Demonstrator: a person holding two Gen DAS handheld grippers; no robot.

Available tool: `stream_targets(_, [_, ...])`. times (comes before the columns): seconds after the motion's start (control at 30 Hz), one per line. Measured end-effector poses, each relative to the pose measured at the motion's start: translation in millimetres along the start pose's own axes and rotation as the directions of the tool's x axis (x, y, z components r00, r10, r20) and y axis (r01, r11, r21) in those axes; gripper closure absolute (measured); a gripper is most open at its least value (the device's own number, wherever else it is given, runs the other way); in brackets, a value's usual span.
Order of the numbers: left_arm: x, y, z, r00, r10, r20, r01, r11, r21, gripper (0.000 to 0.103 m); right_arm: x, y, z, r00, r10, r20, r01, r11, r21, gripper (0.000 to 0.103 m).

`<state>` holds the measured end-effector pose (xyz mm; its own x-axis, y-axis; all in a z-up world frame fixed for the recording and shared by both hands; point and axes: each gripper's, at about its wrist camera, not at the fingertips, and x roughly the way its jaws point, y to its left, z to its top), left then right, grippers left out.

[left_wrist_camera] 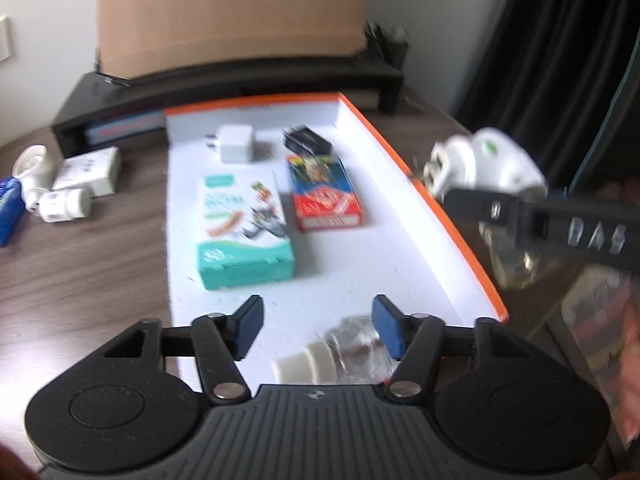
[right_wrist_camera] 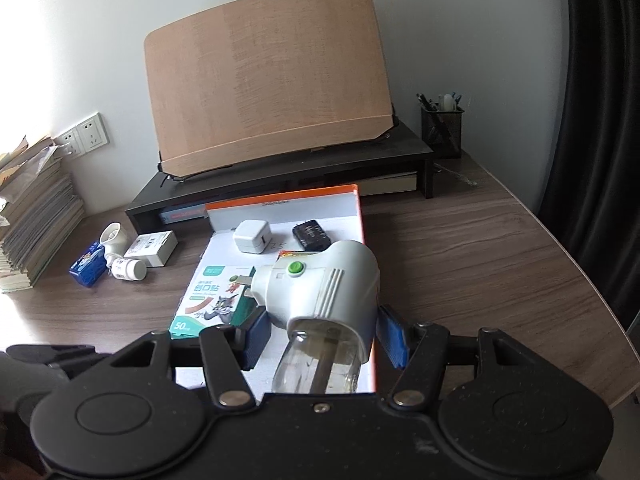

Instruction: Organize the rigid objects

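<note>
Currently, 4 items lie inside the shallow orange-rimmed box lid [right_wrist_camera: 362, 216] at the centre of the worktop [right_wrist_camera: 480, 248]: a white charger cube [right_wrist_camera: 253, 237], a black adapter [right_wrist_camera: 311, 236], a teal bandage box [right_wrist_camera: 212, 306] and a red card box [left_wrist_camera: 324, 194]. In the lower centre of the right wrist view, the right hand-held gripper [right_wrist_camera: 324, 334] pinches a white plug-in vaporizer [right_wrist_camera: 324, 294] with a clear bottle beneath it, held above the lid's right side. In the lower part of the left wrist view, the left hand-held gripper [left_wrist_camera: 318, 326] stands spread; a small clear bottle with a beige cap [left_wrist_camera: 340, 354] lies in the lid between its fingers, apparently not squeezed. At the left of both frames, a white pill bottle [right_wrist_camera: 129, 269], a white carton [right_wrist_camera: 152, 248], a blue packet [right_wrist_camera: 87, 269] and another white plug-in [right_wrist_camera: 114, 238] wait outside the lid, so roughly half remains.
</note>
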<state>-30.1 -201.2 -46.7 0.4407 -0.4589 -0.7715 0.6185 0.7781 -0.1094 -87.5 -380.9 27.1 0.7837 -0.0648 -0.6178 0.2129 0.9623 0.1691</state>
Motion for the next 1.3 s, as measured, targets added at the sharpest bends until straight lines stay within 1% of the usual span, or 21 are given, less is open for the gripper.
stream_targets(0.1, [7.4, -2.5, -1.7, 0.999, -0.022, -0.031, 0.022, 1.0, 0.01, 0.034, -0.9, -5.2, 0.4, 1.0, -0.008, 0.002, 0.008, 1.0, 0.008, 0.032])
stream_targets(0.17, [11.8, -3.2, -1.4, 0.999, -0.013, -0.05, 0.013, 1.0, 0.014, 0.026, -0.8, -8.7, 0.2, 1.0, -0.013, 0.001, 0.013, 1.0, 0.018, 0.032])
stream_targets(0.23, [15.6, -0.4, -0.5, 0.997, -0.029, -0.068, 0.027, 0.999, -0.02, 0.022, -0.2, -12.3, -0.6, 1.0, -0.013, -0.002, 0.013, 1.0, 0.028, 0.032])
stream_targets(0.33, [25.6, -1.4, 2.2, 0.994, -0.049, -0.099, 0.044, 0.998, -0.05, 0.023, 2.5, -15.7, -1.7, 1.0, -0.017, -0.008, 0.017, 0.999, 0.04, 0.032])
stream_targets(0.43, [42.2, -8.8, -1.1, 0.986, -0.029, -0.164, 0.023, 0.999, -0.037, 0.031, 4.1, -18.0, -2.0, 1.0, -0.017, -0.012, 0.017, 0.999, 0.048, 0.032])
stream_targets(0.47, [41.7, -10.6, -2.7, 0.989, -0.025, -0.145, 0.02, 0.999, -0.033, 0.031, 4.6, -18.4, -1.8, 1.0, -0.016, -0.011, 0.017, 0.999, 0.049, 0.032])
stream_targets(0.5, [41.7, -12.2, -2.9, 0.991, -0.018, -0.135, 0.015, 1.0, -0.024, 0.034, 4.8, -18.5, -1.7, 1.0, -0.017, -0.013, 0.017, 0.999, 0.05, 0.032])
stream_targets(0.53, [41.2, -11.4, -2.1, 0.992, -0.035, -0.124, 0.032, 0.999, -0.031, 0.053, 5.5, -18.8, -1.4, 1.0, -0.016, -0.014, 0.016, 0.999, 0.051, 0.032])
stream_targets(0.7, [34.9, -3.3, 0.2, 0.996, -0.038, -0.086, 0.031, 0.997, -0.077, 0.058, 8.2, -17.1, -1.5, 1.0, -0.004, -0.019, 0.005, 0.999, 0.05, 0.032])
stream_targets(0.73, [32.3, -0.8, 1.6, 0.997, -0.037, -0.074, 0.03, 0.995, -0.091, 0.061, 9.2, -16.0, -1.5, 1.0, -0.002, -0.021, 0.003, 0.999, 0.049, 0.032])
stream_targets(0.77, [28.4, 0.5, 3.2, 0.998, -0.032, -0.056, 0.027, 0.995, -0.092, 0.074, 9.8, -15.1, -1.6, 1.0, 0.0, -0.023, 0.001, 0.999, 0.048, 0.032])
stream_targets(0.8, [24.7, 1.8, 5.3, 0.999, -0.026, -0.046, 0.021, 0.995, -0.093, 0.08, 10.3, -14.0, -1.5, 1.0, 0.003, -0.023, -0.002, 0.999, 0.046, 0.032])
stream_targets(0.83, [20.4, 2.9, 9.0, 0.999, -0.026, -0.029, 0.023, 0.995, -0.093, 0.094, 10.6, -12.7, -1.5, 1.0, 0.005, -0.023, -0.004, 0.999, 0.043, 0.032])
stream_targets(0.9, [18.2, 6.3, 12.3, 0.999, -0.032, -0.038, 0.028, 0.995, -0.1, 0.092, 11.7, -10.3, -1.8, 1.0, 0.009, -0.028, -0.008, 0.999, 0.038, 0.032])
stream_targets(0.93, [19.7, 9.3, 12.2, 0.998, -0.033, -0.05, 0.026, 0.992, -0.124, 0.087, 11.5, -9.4, -2.1, 1.0, 0.011, -0.028, -0.01, 0.999, 0.037, 0.032])
stream_targets(0.97, [18.4, 13.5, 10.8, 0.998, -0.034, -0.05, 0.025, 0.986, -0.162, 0.07, 11.7, -8.3, -2.1, 1.0, 0.011, -0.028, -0.01, 0.999, 0.035, 0.032])
stream_targets(1.03, [12.6, 22.5, 7.5, 0.998, -0.058, -0.026, 0.051, 0.974, -0.223, 0.044, 11.3, -7.1, -2.1, 0.999, 0.012, -0.029, -0.011, 0.999, 0.03, 0.032])
stream_targets(1.07, [9.2, 24.9, 7.0, 0.999, -0.048, -0.014, 0.043, 0.972, -0.232, 0.048, 11.3, -6.2, -1.9, 0.999, 0.013, -0.03, -0.013, 1.0, 0.027, 0.032])
stream_targets(1.2, [1.5, 28.4, 12.5, 1.0, -0.007, -0.027, 0.002, 0.98, -0.197, 0.045, 12.4, -1.7, -3.3, 0.998, 0.029, -0.051, -0.028, 0.999, 0.015, 0.032])
stream_targets(1.27, [-2.6, 26.7, 14.2, 0.999, 0.017, -0.03, -0.023, 0.982, -0.187, 0.036, 13.6, 3.6, -7.1, 0.997, 0.032, -0.067, -0.032, 0.999, 0.001, 0.032])
stream_targets(1.3, [-3.8, 25.4, 14.7, 0.999, 0.025, -0.027, -0.03, 0.982, -0.185, 0.034, 13.8, 6.2, -9.1, 0.997, 0.035, -0.071, -0.036, 0.999, -0.006, 0.032])
